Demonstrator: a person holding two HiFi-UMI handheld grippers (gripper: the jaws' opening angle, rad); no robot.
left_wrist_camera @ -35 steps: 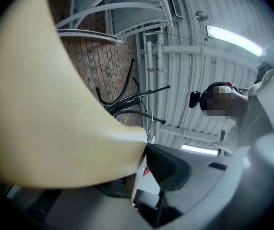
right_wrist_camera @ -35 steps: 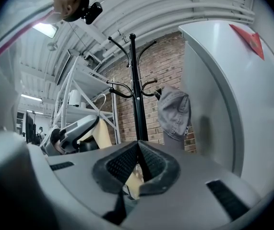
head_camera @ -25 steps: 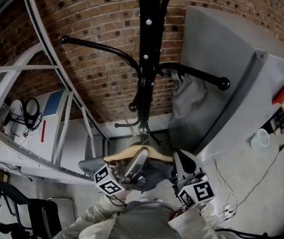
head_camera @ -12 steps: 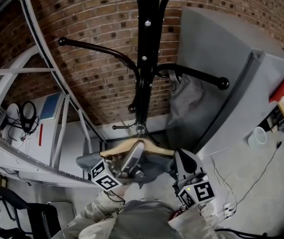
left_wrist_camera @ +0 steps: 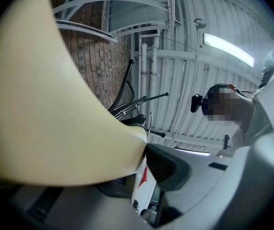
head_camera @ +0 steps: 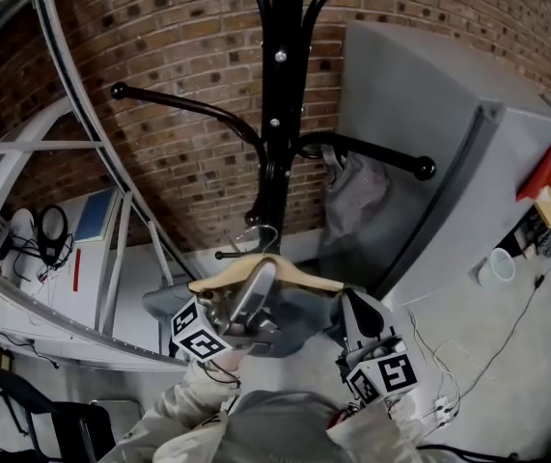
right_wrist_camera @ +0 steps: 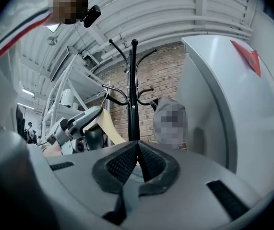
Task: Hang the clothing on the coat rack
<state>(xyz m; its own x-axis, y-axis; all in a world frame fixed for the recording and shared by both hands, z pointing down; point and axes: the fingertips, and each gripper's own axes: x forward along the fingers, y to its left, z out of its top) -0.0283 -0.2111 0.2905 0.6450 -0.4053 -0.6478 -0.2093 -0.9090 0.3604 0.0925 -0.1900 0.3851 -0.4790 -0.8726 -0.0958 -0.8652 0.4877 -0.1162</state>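
Observation:
The black coat rack (head_camera: 280, 114) stands against the brick wall, with a grey garment (head_camera: 355, 189) hung on its right arm (head_camera: 391, 154). My left gripper (head_camera: 261, 280) is shut on a pale wooden hanger (head_camera: 299, 278) that carries dark grey-blue clothing (head_camera: 299, 321). The hanger's metal hook (head_camera: 261, 234) is just in front of the pole's lower pegs. In the left gripper view the hanger (left_wrist_camera: 45, 104) fills the left side and a pad (left_wrist_camera: 165, 166) presses on it. My right gripper (head_camera: 354, 305) is beside the clothing with its jaws closed (right_wrist_camera: 137, 150), nothing seen between them.
A tall grey cabinet (head_camera: 449, 162) stands right of the rack. A white metal frame (head_camera: 72, 152) runs along the left. A white cup (head_camera: 498, 266) and cables lie on the floor at right. A black chair (head_camera: 72, 418) is at the lower left.
My left gripper has lifted the hanger and clothing up toward the rack's pole. The right gripper has stayed about where it was.

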